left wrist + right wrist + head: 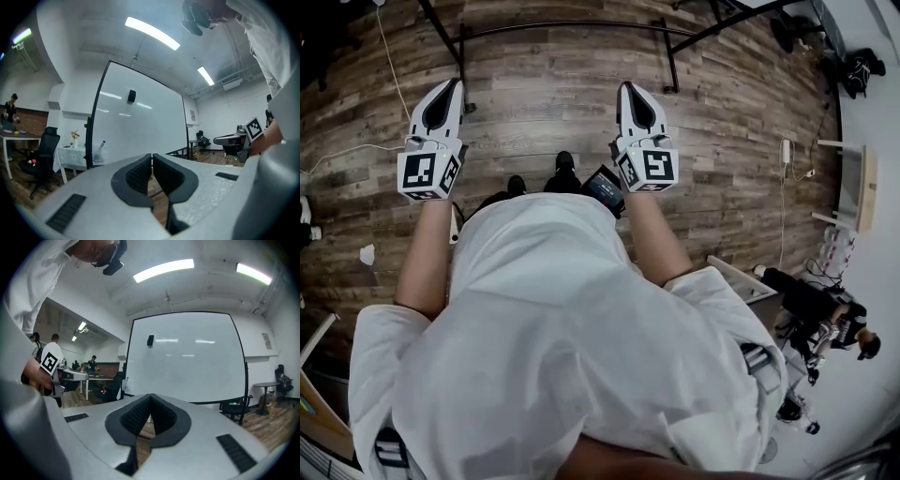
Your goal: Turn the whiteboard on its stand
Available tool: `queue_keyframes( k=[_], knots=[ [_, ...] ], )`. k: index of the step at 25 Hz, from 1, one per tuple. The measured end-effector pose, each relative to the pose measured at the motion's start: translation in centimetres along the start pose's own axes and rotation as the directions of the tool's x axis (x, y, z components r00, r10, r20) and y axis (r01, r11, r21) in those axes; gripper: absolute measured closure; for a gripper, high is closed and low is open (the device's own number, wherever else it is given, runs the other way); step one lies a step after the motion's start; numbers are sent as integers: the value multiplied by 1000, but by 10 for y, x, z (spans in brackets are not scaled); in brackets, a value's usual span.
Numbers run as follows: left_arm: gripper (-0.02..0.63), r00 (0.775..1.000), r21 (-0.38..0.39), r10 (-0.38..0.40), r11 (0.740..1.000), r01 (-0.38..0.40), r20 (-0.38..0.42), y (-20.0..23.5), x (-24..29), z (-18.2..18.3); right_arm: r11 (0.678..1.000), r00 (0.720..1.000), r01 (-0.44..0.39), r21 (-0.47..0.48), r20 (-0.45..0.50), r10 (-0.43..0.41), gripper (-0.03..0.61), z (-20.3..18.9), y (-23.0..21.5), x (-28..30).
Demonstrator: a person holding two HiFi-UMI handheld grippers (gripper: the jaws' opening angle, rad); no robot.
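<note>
A large whiteboard (140,126) in a black frame stands upright ahead of me; in the right gripper view the whiteboard (187,362) fills the middle. A small black object (150,340) sticks to its upper left. In the head view only the stand's black floor bars (562,26) show, at the top. My left gripper (450,86) and right gripper (628,91) are held out side by side above the wood floor, short of the stand. The left gripper (152,161) and the right gripper (150,401) both have their jaws shut with nothing between them.
A table with a white cloth (70,152) and a black office chair (44,150) stand left of the board. A black chair (281,376) and a small round table (262,385) are to its right. People are at a far table (89,376). A cable (389,56) lies on the floor.
</note>
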State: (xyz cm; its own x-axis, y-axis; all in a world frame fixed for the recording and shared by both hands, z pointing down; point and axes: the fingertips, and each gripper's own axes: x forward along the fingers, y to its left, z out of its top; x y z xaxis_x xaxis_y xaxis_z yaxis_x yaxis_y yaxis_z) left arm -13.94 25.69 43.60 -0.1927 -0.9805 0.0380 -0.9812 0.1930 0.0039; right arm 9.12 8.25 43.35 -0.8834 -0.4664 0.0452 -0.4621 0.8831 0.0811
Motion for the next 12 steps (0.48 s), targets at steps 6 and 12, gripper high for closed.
queue_keyframes(
  k=[6, 12],
  knots=[
    [598, 999, -9, -31, 999, 31, 9, 11, -5, -5, 999, 999, 36, -8, -24, -36, 580, -4, 13, -7],
    [598, 997, -27, -72, 997, 73, 21, 10, 6, -5, 998, 998, 57, -19, -39, -58, 580, -4, 17, -7]
  ],
)
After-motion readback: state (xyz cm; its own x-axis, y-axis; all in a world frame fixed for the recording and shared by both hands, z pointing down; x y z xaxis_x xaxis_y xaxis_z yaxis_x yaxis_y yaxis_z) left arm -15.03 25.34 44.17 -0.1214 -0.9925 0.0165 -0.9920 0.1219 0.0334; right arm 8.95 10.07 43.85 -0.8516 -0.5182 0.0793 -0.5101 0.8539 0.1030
